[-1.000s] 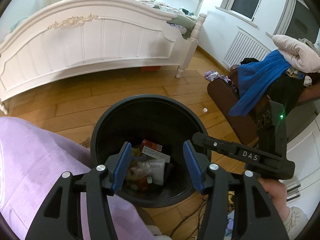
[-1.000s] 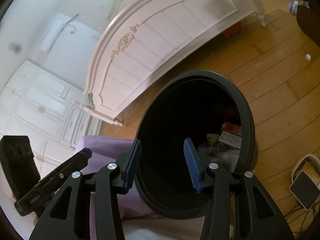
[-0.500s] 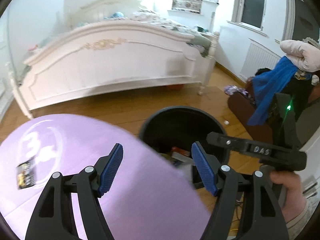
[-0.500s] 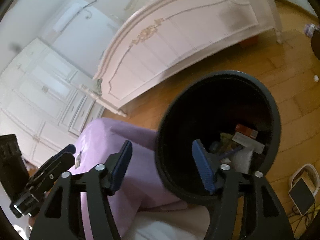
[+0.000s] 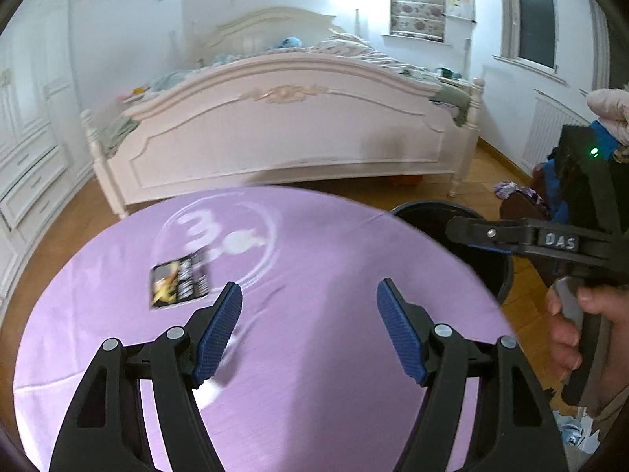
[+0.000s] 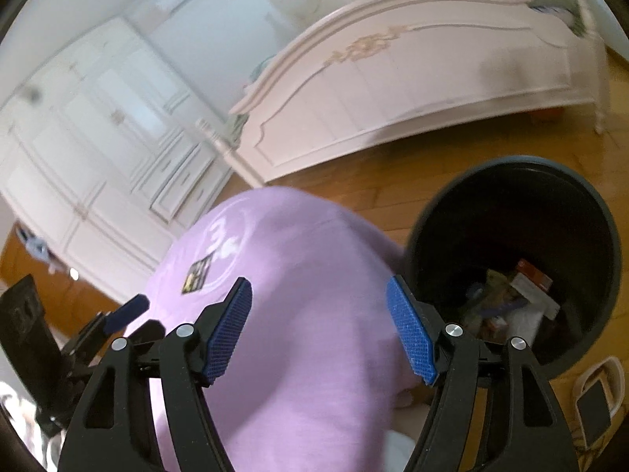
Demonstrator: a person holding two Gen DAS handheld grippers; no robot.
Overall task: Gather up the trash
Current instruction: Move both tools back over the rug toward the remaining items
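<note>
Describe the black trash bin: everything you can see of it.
The black trash bin is a round, open-topped container that looks like smooth dark plastic, with a rolled rim and no lid or liner in view. It stands upright on the wooden floor, right beside the purple-covered round surface, which hides part of its near side. At the bottom lie crumpled wrappers and paper, a red-and-white carton among them; it is far from full. In the left wrist view only a slice of its rim shows. Neither gripper touches it.

White bed (image 5: 283,133) behind purple-covered round surface (image 5: 314,275).
</note>
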